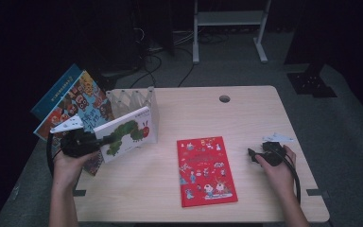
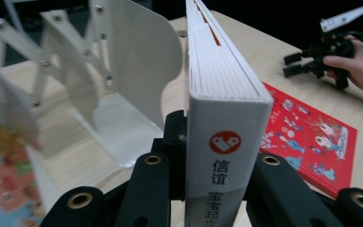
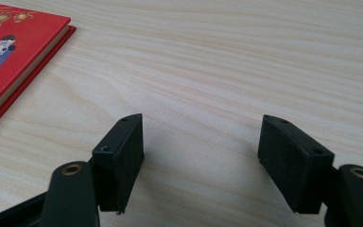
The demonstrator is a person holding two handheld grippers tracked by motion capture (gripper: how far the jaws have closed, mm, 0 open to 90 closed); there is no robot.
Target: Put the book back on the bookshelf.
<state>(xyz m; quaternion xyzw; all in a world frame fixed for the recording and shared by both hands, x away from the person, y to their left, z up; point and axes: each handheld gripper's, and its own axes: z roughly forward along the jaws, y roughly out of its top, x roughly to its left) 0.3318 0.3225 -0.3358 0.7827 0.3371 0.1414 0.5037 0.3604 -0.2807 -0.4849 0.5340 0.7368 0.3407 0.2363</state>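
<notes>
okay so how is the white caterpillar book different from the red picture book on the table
The white hardcover book with the green caterpillar is lifted and tilted beside the white folding book rack, its spine clamped in the left gripper; the red hardcover picture book lies flat on the pale wooden table, touched by nothing. The caterpillar cover is mostly plain white; the red one is crowded with small figures. The right gripper stands open beside the red book. Both are closed hardcovers.

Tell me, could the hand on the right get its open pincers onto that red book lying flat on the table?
Probably yes. The right gripper rests open on bare table, beside the red book, with nothing between them. The book lies flat, so pinching its edge may be awkward.
</notes>
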